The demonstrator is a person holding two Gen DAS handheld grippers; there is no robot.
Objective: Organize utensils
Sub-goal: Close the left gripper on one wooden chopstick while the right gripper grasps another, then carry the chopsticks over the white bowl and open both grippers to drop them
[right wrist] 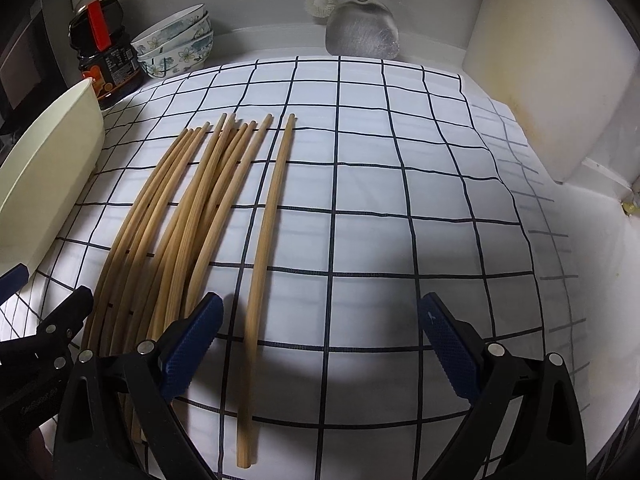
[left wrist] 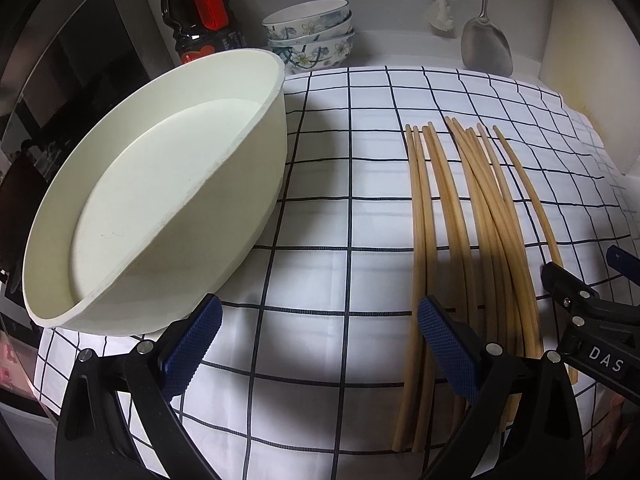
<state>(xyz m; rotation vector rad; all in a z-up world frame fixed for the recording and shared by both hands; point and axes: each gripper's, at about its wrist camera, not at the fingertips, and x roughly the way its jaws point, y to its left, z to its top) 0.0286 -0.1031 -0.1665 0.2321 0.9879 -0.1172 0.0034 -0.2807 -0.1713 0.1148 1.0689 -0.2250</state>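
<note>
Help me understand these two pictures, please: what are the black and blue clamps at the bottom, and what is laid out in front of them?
They are two hand-held grippers, one per hand, each with a fisheye camera looking along its fingers. One picture comes from the left gripper, the other from the right gripper. Both are open and hold nothing. On the checked cloth lies a bundle of wooden chopsticks, with one chopstick slightly apart on the right. A cream basin sits to the left. Behind it stand a dark sauce bottle and stacked floral bowls; a metal spatula hangs at the back.
</note>
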